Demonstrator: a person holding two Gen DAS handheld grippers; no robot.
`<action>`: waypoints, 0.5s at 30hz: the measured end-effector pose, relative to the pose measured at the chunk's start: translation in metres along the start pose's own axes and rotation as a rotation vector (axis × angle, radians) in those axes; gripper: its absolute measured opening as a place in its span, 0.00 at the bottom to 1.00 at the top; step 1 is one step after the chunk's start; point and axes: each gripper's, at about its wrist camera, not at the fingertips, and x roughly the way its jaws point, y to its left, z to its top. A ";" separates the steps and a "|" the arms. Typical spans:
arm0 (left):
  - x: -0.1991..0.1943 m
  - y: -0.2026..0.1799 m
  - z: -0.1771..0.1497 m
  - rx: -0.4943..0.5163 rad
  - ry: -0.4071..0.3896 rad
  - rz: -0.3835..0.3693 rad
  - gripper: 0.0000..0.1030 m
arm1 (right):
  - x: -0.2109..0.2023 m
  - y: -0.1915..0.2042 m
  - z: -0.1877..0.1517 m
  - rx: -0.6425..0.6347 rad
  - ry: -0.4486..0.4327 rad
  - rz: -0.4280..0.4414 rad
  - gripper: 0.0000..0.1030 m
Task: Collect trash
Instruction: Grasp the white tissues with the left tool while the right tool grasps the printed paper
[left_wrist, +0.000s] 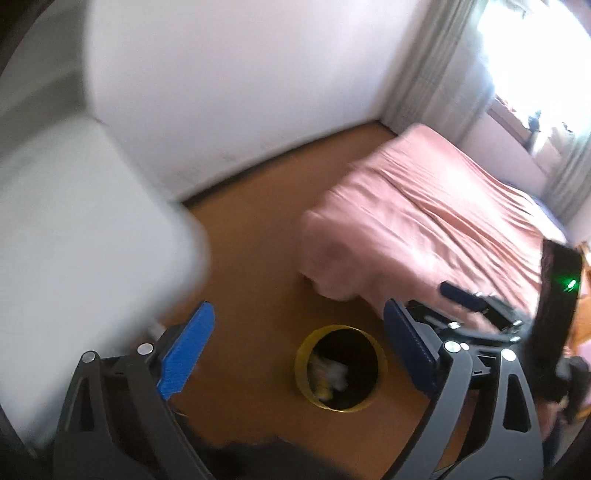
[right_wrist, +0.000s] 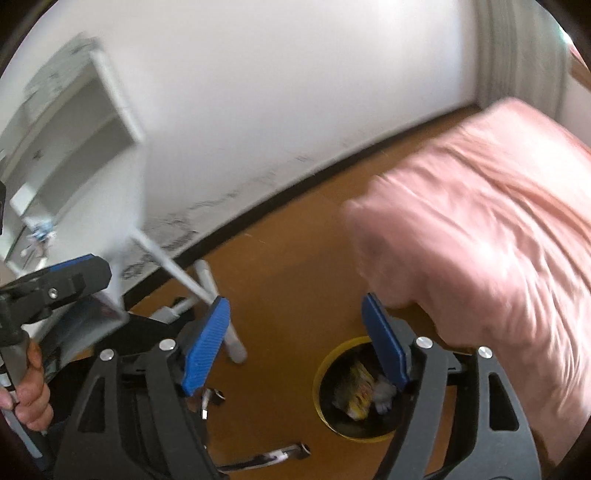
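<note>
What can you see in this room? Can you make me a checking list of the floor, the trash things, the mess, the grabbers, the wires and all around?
Surface: bare brown floor.
Job's things: yellow-rimmed trash bin stands on the floor; yellow wrapper and white crumpled paper inside.
Clutter: nothing seen loose on the floor.
Grippers: left gripper open, empty; right gripper open, empty.
Cables: nothing seen.
Surroundings: bed with pink sheet, white wall, curtain, white shelf unit, white-legged furniture; blurred.
</note>
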 end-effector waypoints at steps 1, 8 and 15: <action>-0.014 0.014 0.000 -0.001 -0.023 0.028 0.88 | 0.001 0.014 0.006 -0.021 -0.005 0.014 0.71; -0.123 0.156 -0.031 -0.064 -0.109 0.258 0.89 | 0.019 0.179 0.039 -0.251 -0.005 0.173 0.71; -0.223 0.317 -0.090 -0.203 -0.120 0.538 0.89 | 0.057 0.347 0.045 -0.430 0.053 0.356 0.71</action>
